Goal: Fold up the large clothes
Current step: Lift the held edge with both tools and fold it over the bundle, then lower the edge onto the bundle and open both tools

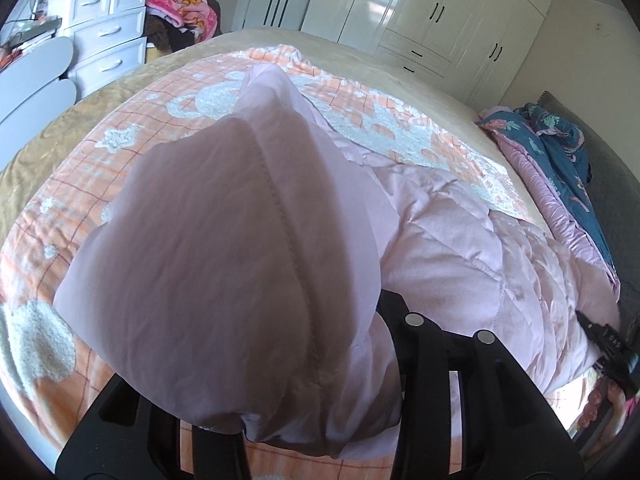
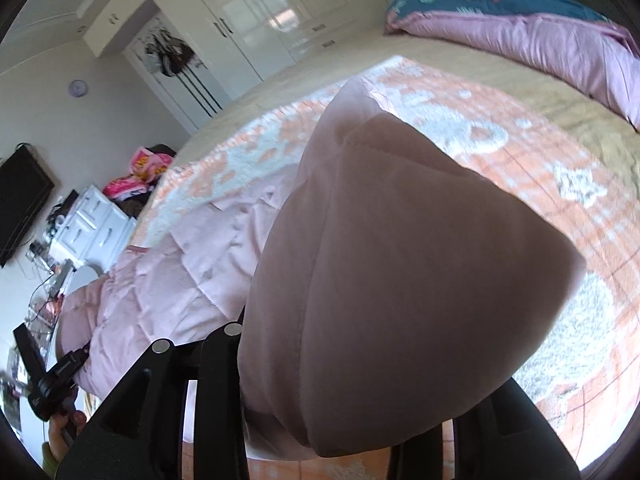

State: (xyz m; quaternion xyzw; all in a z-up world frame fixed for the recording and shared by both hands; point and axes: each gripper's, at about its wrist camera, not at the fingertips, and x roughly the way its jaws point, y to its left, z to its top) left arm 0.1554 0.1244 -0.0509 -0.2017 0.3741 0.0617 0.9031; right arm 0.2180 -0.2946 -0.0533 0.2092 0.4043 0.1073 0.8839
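A pale pink quilted jacket (image 1: 460, 240) lies spread across the bed. In the left wrist view a puffy fold of it bulges up between the black fingers (image 1: 416, 344) of my left gripper (image 1: 248, 340) and hides the tips; the jaws look shut on it. The right wrist view shows the same: another thick fold of the jacket (image 2: 400, 280) fills my right gripper (image 2: 372, 340), held between the fingers (image 2: 224, 360) and hanging over them. Each gripper's black body shows at the edge of the other's view, the right gripper (image 1: 608, 344) and the left gripper (image 2: 56, 376).
Under the jacket is an orange checked blanket (image 1: 100, 184) with white fluffy patterns, on a beige bedspread (image 1: 72, 128). A blue floral quilt with pink lining (image 1: 560, 152) is bunched at the bed's end. White drawers (image 1: 108, 32) and a white wardrobe (image 1: 420, 8) stand beyond.
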